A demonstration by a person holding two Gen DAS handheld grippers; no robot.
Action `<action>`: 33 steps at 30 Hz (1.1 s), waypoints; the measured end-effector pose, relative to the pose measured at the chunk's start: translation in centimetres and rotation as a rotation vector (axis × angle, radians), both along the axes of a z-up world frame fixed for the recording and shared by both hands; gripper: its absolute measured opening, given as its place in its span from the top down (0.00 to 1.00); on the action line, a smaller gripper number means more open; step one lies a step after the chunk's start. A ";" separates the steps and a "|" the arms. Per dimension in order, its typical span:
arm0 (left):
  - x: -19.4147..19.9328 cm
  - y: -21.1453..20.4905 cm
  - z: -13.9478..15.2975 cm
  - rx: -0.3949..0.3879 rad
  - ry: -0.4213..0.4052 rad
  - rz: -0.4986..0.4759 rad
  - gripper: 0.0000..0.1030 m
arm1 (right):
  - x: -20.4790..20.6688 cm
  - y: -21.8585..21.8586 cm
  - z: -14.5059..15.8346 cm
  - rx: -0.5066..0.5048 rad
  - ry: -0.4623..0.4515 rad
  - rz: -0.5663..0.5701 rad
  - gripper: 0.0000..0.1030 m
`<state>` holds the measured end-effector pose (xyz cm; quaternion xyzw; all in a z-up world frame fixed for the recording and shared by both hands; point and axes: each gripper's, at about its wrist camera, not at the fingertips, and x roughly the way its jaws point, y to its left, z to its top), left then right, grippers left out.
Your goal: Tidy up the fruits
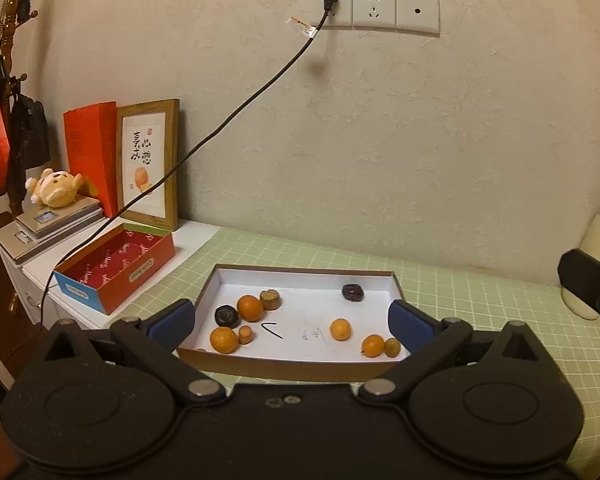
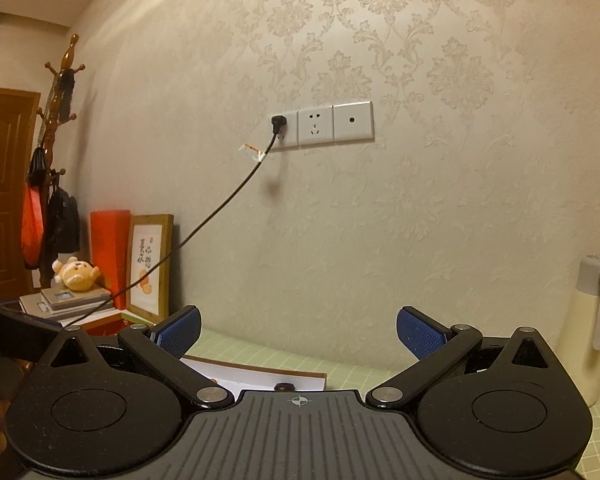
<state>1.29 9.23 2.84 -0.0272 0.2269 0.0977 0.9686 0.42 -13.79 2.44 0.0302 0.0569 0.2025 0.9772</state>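
Orange fruits (image 1: 250,308), several, loose in a shallow white-lined tray (image 1: 306,274); tray's long axis runs left-right on the green checked surface (image 1: 480,300). Red box (image 1: 116,270) left of the tray, well apart. Left gripper (image 1: 292,326) open, level, straddling the tray's near edge. Right gripper (image 2: 298,334) open, empty, facing the wall.

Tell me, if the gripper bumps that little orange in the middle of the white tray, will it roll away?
Probably. The orange looks round and sits alone on the flat floor of the white tray, so a nudge would likely send it rolling. The tray's raised walls should stop it. It looks small, so probably light.
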 end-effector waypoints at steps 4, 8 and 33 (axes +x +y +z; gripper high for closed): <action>0.1 -0.1 -0.1 -0.004 -0.001 0.003 0.06 | 0.4 0.2 -0.3 0.002 0.014 -0.002 0.00; 0.2 -0.1 -0.3 0.008 0.007 0.008 0.06 | 0.8 0.7 -0.5 0.004 0.028 0.007 0.00; 0.0 0.2 -0.5 0.027 0.015 0.035 0.06 | 3.7 2.7 -1.6 -0.096 0.168 -0.028 0.00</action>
